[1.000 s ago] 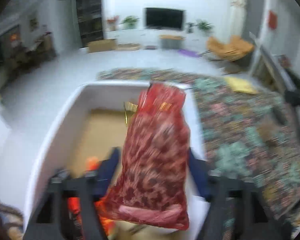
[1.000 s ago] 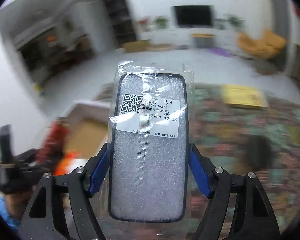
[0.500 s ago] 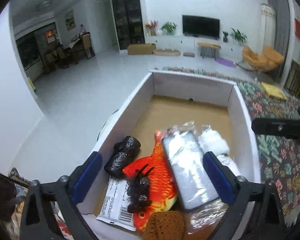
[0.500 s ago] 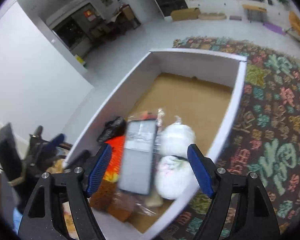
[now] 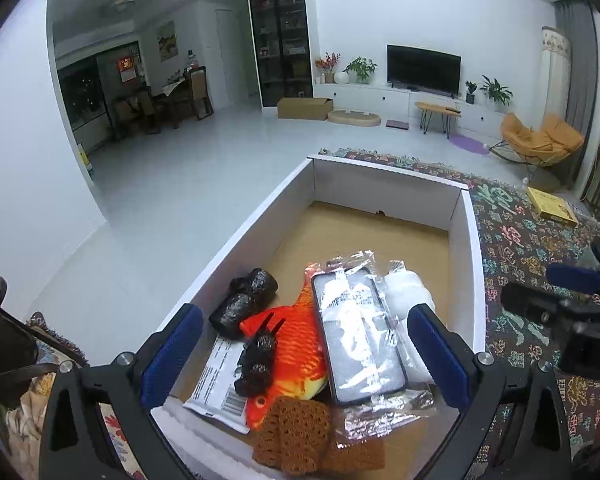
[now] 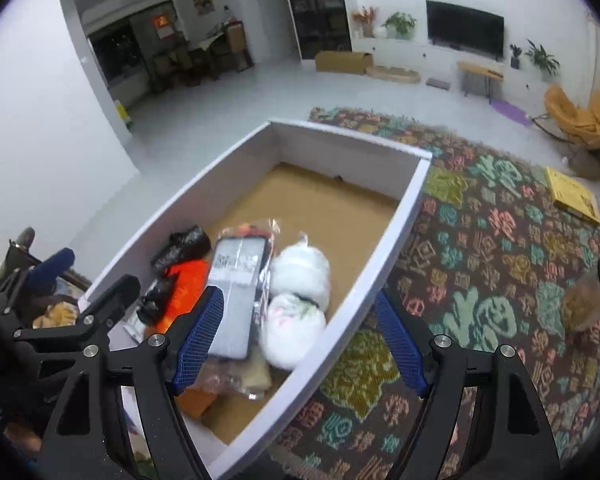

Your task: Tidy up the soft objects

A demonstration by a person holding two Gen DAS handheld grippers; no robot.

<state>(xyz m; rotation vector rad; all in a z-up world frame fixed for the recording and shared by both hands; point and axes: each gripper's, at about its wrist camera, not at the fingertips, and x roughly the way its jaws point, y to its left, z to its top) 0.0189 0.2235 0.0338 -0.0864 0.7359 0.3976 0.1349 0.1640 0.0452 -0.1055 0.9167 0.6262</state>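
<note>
Left wrist view: the left claw [image 5: 304, 356] gapes empty over the white cardboard box [image 5: 466, 240], where a bagged grey phone case [image 5: 358, 332] rests on an orange plush fish [image 5: 296, 344].

Right wrist view: the right claw [image 6: 296, 336] spreads empty above the box's right wall [image 6: 396, 240]; white soft bundles [image 6: 296, 292] lie just beside the case [image 6: 236, 292].

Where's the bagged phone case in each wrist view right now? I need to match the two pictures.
Left wrist: phone case, lower centre, lying beside the orange plush fish in the white box.
Right wrist: phone case, left of centre, just above the left blue pad.
Shared landmark: the TV.
</note>
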